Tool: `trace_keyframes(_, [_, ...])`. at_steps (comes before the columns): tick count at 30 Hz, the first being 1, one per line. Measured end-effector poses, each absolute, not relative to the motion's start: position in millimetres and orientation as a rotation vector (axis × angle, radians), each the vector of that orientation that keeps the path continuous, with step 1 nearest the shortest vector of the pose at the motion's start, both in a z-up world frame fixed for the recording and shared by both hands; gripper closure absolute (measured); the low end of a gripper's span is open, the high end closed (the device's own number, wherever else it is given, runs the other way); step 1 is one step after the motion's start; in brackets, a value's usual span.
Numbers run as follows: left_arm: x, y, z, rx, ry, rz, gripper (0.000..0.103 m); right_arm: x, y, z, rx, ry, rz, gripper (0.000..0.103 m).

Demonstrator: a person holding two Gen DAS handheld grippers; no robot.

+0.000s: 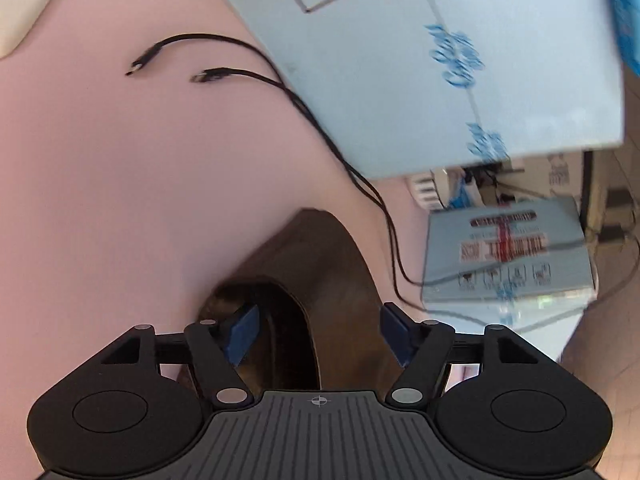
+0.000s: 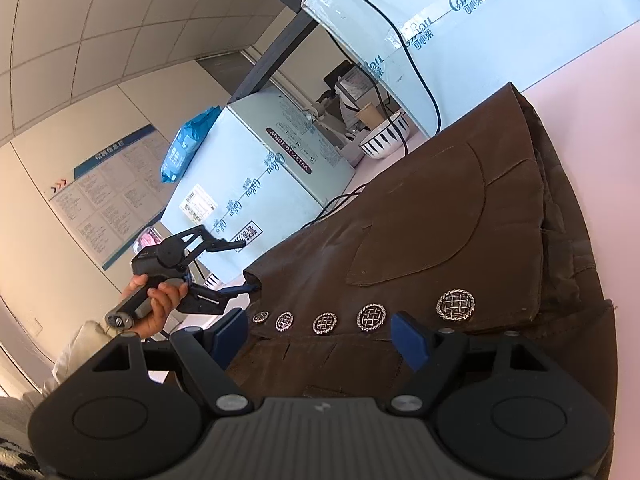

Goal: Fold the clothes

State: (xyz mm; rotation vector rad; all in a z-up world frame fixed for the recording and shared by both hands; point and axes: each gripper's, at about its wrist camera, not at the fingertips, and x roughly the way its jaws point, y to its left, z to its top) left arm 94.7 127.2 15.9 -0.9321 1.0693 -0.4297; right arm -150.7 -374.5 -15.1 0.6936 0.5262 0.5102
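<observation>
Two claws on job, both spread wide, gripping nothing that I see. Brown jacket (image 2: 440,216) lies on pink bench (image 2: 600,128), already doubled, button row (image 2: 368,316) running crosswise just ahead of right claw (image 2: 320,332). Left claw (image 1: 316,332) straddles far corner of garment (image 1: 316,264); from right view one finger (image 2: 236,290) touches cloth edge. Right claw nearer garment's bulk.

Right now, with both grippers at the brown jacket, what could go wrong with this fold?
The two black cables run close beside the brown jacket, so a dragged edge might snag them. The left gripper is open at the jacket's corner and may catch one layer only. The metal buttons could bunch the fold.
</observation>
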Motion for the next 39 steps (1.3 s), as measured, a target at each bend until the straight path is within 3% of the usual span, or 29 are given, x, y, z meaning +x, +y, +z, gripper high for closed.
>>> trace_keyframes(7, [35,57,24,-0.657,1.152,-0.643,0.032,-162,-384,-10,0.713,0.462,0.267,0.030])
trace_keyframes(9, [33,44,13,-0.659,1.191,-0.673,0.031,-163,-386,-9,0.737,0.447,0.176,0.037])
trace_keyframes(11, [32,31,1,-0.666,1.232,-0.703,0.031,-166,-390,-8,0.746,0.448,0.014,0.034])
trace_keyframes(12, [30,32,-4,-0.680,1.240,-0.698,0.031,-168,-393,-8,0.752,0.440,-0.014,0.038])
trace_keyframes(19, [23,42,-7,-0.838,1.146,-0.718,0.031,-179,-396,11,0.745,0.303,0.057,0.030])
trace_keyframes(22, [17,52,-14,-0.928,1.019,-0.763,0.022,-174,-389,14,0.792,0.278,0.189,0.026])
trace_keyframes(25, [16,58,-30,-0.908,1.055,-0.691,0.024,-150,-382,1,0.815,0.464,0.140,0.024])
trace_keyframes(27, [8,77,-34,-0.987,1.027,-0.697,0.023,-145,-382,-9,0.805,0.538,0.115,0.036])
trace_keyframes(30, [-6,102,-20,-0.945,1.001,-0.710,0.023,-172,-375,10,0.676,0.491,0.146,0.024])
trace_keyframes(32, [-20,116,-12,-0.886,1.003,-0.736,0.023,-189,-369,22,0.605,0.475,0.196,0.023])
trace_keyframes(39, [-43,151,-4,-0.772,1.022,-0.752,0.020,-185,-309,19,0.561,0.780,0.551,0.021])
